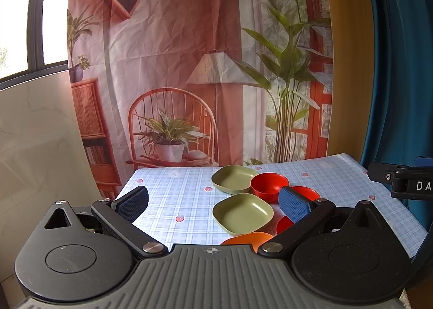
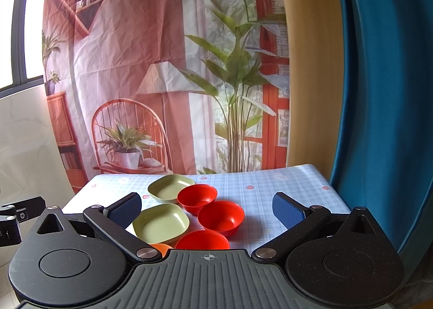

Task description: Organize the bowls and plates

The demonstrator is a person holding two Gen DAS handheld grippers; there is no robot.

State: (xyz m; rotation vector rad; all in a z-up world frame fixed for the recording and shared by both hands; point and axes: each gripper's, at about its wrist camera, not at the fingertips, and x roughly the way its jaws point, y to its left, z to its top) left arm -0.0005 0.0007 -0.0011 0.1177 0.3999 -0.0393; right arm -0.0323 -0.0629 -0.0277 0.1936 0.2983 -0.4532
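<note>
In the left wrist view, the left gripper [image 1: 213, 204] is spread wide with nothing between its pads, above two square green plates [image 1: 242, 213] and round red bowls [image 1: 269, 184] on the checked tablecloth [image 1: 173, 195]. In the right wrist view, the right gripper [image 2: 207, 210] is equally wide apart and holds nothing; three glossy red bowls [image 2: 220, 217] sit touching beside the green plates [image 2: 161, 223].

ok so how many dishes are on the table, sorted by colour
Green square plates: 2, the far green plate and the near green plate.
Red bowls: 3, the far red bowl, the middle red bowl and the near red bowl.
Orange dish: 1, partly hidden by the gripper body.
Total: 6.
</note>
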